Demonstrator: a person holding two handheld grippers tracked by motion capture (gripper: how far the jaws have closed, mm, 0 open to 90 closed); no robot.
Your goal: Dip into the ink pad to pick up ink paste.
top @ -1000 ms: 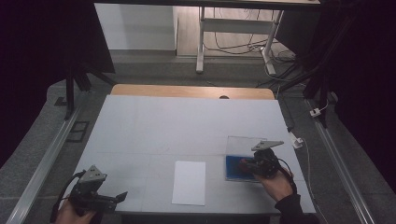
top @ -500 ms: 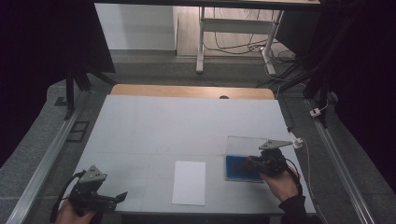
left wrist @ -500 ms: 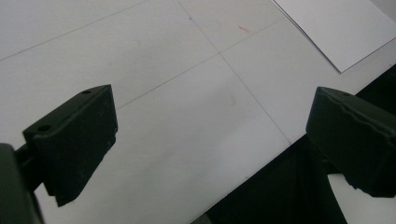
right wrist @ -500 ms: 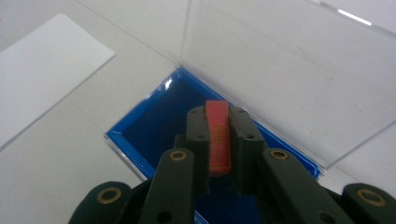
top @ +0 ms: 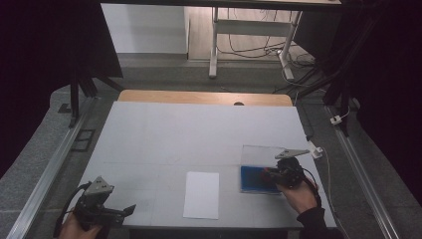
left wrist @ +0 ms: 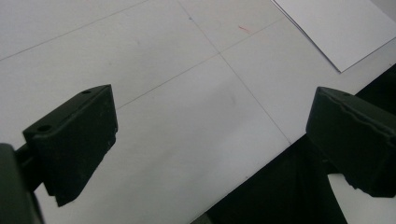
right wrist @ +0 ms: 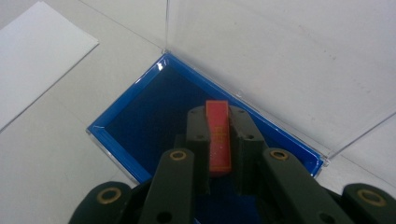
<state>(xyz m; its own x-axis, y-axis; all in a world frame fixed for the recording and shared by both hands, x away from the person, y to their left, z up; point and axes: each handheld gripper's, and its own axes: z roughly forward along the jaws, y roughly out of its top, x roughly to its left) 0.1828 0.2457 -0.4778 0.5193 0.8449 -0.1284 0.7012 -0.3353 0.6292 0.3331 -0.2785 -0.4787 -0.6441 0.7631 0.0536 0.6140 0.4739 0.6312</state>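
Observation:
My right gripper (right wrist: 218, 114) is shut on a small flat red piece (right wrist: 218, 135) and holds it over a shallow blue tray (right wrist: 154, 100) with a clear open lid (right wrist: 280, 51). From above, the right gripper (top: 268, 174) hangs over the right part of the blue tray (top: 251, 179) near the table's front right. My left gripper (top: 127, 210) rests at the front left corner, open, nothing between its jaws. Its own view looks along the wide-apart fingers (left wrist: 74, 140) at bare table near the front edge.
A white sheet of paper (top: 201, 194) lies at the front middle of the light table (top: 199, 134); its corner (left wrist: 341, 28) is also in the left gripper view. The table's front edge (left wrist: 261, 168) drops to dark just beyond the left jaws. Metal rails (top: 45, 179) flank the table.
The right gripper with the red piece has shifted slightly right and toward the front over the blue tray. The left gripper has stayed put.

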